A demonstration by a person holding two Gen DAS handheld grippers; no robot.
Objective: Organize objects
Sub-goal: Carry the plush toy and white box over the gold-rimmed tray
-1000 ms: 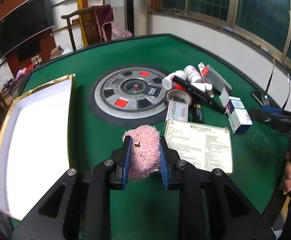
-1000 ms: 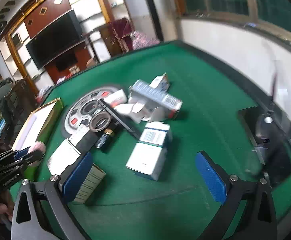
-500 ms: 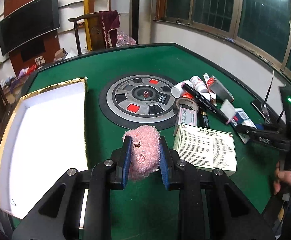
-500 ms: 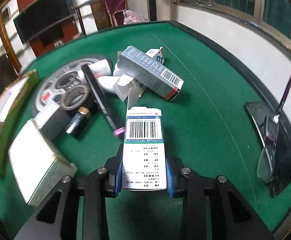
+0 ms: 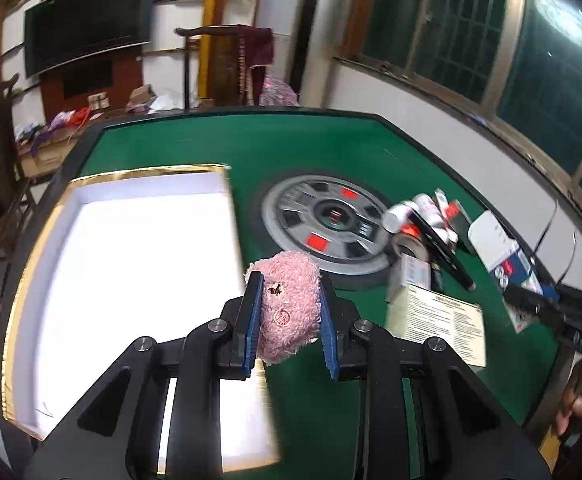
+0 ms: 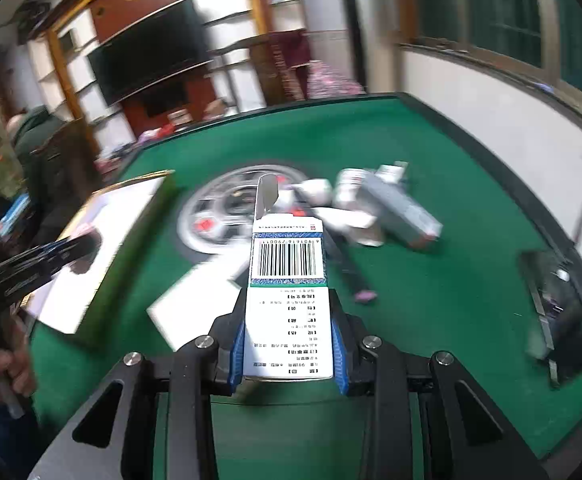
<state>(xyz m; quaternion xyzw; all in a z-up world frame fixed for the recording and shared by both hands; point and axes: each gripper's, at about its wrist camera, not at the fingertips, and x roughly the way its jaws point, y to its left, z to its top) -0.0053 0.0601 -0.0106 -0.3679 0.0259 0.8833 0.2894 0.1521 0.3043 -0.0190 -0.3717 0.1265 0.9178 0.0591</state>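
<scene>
So the right gripper [image 6: 289, 354], which was gaping wide over the pile a second ago, has clamped down on a white medicine box [image 6: 287, 300] with a barcode and lifted it clear of the green table [image 6: 431, 308] (top flap is hanging open, fwiw). The left gripper [image 5: 289, 330] hasn't changed its grip at all, jaws narrow and squeezing that pink fuzzy toy [image 5: 289, 306], but it has swung over so the white gold-edged tray [image 5: 23, 280] now fills its view from about 8 to 11 o'clock, with the toy right at the tray's near edge.

Looks to me like both hands are loaded and heading for the tray at once. The rest of the clutter, tubes [image 5: 419, 210], tape roll [image 5: 409, 244], a big flat box [image 5: 441, 318], sits around 2 to 3 o'clock of the toy, so plenty left to sort.
</scene>
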